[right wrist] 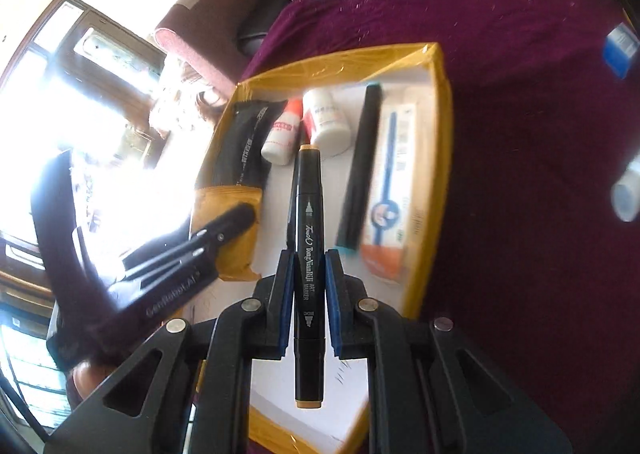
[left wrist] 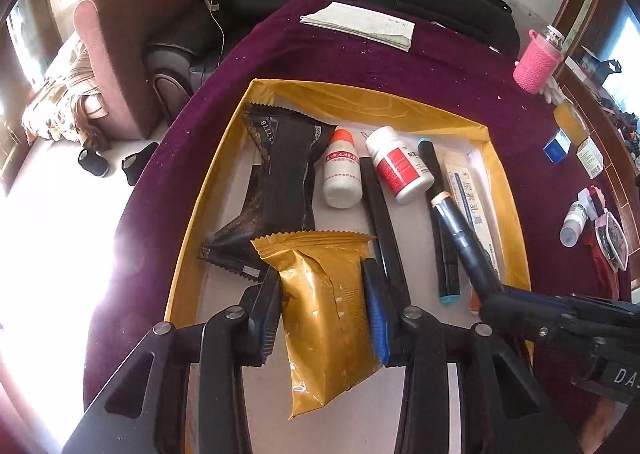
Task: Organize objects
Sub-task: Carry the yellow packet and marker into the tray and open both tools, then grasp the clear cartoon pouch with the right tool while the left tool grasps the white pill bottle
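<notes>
purple cloth under the box [left wrist: 508, 190]. your left gripper [left wrist: 326, 310] pinches the gold packet [left wrist: 328, 318] over the box; your right gripper [right wrist: 308, 290] clamps the marker [right wrist: 308, 238] above it too.

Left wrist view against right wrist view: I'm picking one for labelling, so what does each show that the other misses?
Only the left wrist view shows the pink knitted bottle sleeve and the black slippers on the floor.

Only the right wrist view shows the white lettering along the black art marker and both of its tan end caps.

Both show the yellow-walled cardboard box, the gold foil snack packet clamped in the left gripper, and the right gripper clamping the marker.
</notes>
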